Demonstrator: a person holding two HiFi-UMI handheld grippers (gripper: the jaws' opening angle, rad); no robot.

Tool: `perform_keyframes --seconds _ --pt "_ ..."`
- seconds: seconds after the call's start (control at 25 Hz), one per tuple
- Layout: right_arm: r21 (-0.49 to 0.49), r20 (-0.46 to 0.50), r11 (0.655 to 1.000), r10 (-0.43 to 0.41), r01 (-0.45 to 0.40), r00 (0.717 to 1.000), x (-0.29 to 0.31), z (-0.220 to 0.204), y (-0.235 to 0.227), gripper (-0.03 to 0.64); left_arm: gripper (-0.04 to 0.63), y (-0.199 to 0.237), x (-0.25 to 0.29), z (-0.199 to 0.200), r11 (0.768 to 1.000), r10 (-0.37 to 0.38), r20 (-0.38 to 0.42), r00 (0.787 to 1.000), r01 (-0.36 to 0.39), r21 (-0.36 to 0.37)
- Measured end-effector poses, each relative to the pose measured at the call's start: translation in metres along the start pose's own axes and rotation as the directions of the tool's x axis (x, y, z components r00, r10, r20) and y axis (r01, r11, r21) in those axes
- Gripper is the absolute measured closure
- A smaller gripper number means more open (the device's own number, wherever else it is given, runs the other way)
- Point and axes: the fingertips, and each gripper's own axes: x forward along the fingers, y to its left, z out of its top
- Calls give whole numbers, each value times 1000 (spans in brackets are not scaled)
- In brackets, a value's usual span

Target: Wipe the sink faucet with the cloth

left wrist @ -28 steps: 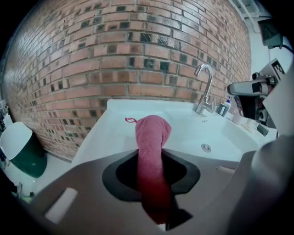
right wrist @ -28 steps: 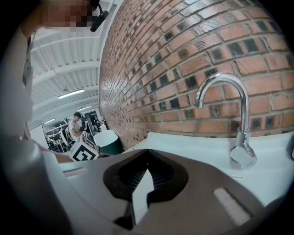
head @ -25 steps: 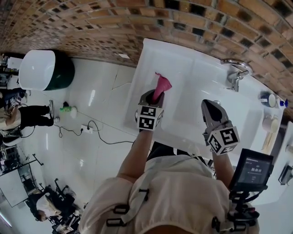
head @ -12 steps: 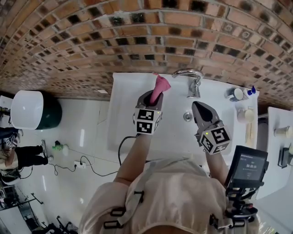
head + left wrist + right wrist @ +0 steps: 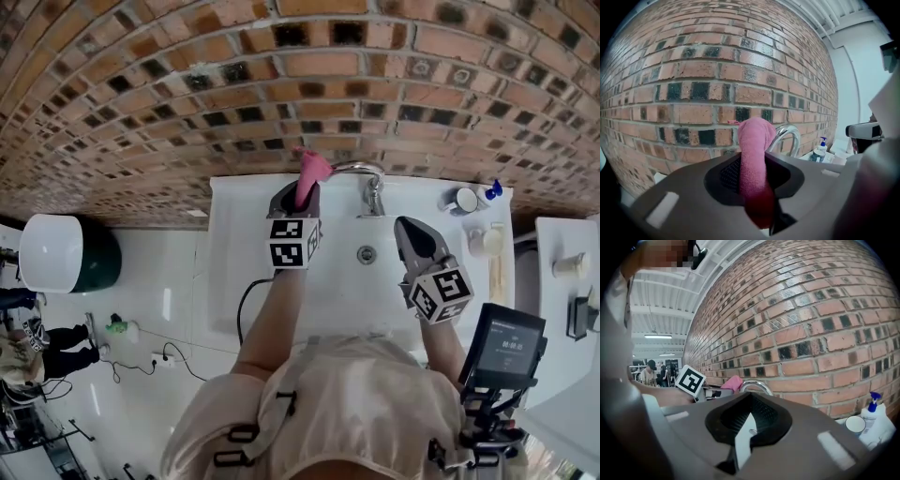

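Nothing legible is showing anywhere. The screen (image 5: 511, 345) beside the right cube (image 5: 441, 293) is displaying figures too small to read. That cube and the left cube (image 5: 293, 242) are carrying only black-and-white square markers, no lettering.

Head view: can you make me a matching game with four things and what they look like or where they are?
Things:
1. cloth
2. faucet
3. right gripper
4. pump bottle

Matches:
A. blue top, at the right end of the sink
B. holds nothing
C. pink, pinched by the left gripper
D. shiny and curved, next to the brick wall

Pairs: 1-C, 2-D, 3-B, 4-A
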Motion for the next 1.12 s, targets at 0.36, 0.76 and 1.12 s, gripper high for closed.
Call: perform_keyframes --seconds 0.36,0.76,1.12 --pt "57 -17 998 22 -21 1000 8 -6 -12 624 491 -11 26 -3 998 -47 -13 999 46 -48" --pt "39 -12 999 10 -9 1000 -2 -5 -9 624 492 -41 20 32 994 -111 61 992 112 -10" --pt "48 -8 999 -23 23 1000 -22 -9 -29 624 495 -118 36 51 966 -257 104 961 257 21"
